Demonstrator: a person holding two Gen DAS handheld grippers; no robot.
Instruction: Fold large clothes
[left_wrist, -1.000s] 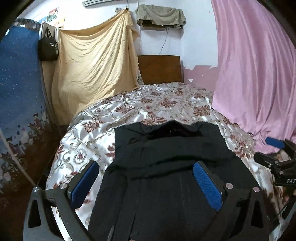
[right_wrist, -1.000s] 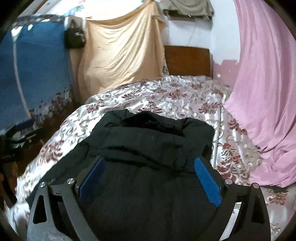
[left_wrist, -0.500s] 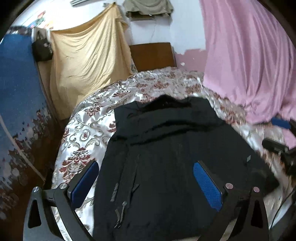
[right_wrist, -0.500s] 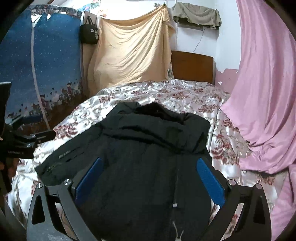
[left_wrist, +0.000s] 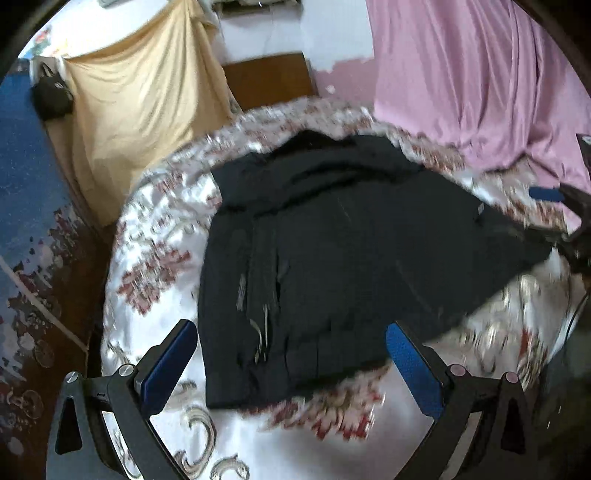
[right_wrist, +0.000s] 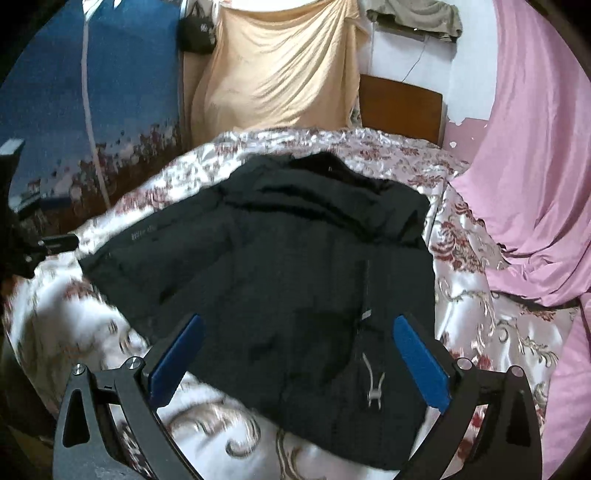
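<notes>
A large black jacket (left_wrist: 332, 240) lies spread flat on the bed, collar at the far end and hem towards me. In the right wrist view the same jacket (right_wrist: 295, 277) has one sleeve stretched out to the left and a zip pull near the hem. My left gripper (left_wrist: 291, 328) hangs open above the hem on the jacket's left side, with nothing between its blue pads. Over the hem on the right side, my right gripper (right_wrist: 298, 321) is open wide and also holds nothing.
The bed wears a shiny white cover (left_wrist: 155, 258) with red flowers. A wooden headboard (left_wrist: 269, 81) stands at the far end, a yellow cloth (left_wrist: 140, 92) and black bag (left_wrist: 51, 99) hang behind, a pink curtain (left_wrist: 480, 92) drapes on the right, and a blue cloth (right_wrist: 129, 74) on the left.
Both grippers have drawn back towards the near end of the bed and dipped lower. The jacket's hem and bare cover in front of it now show. Both stayed open.
</notes>
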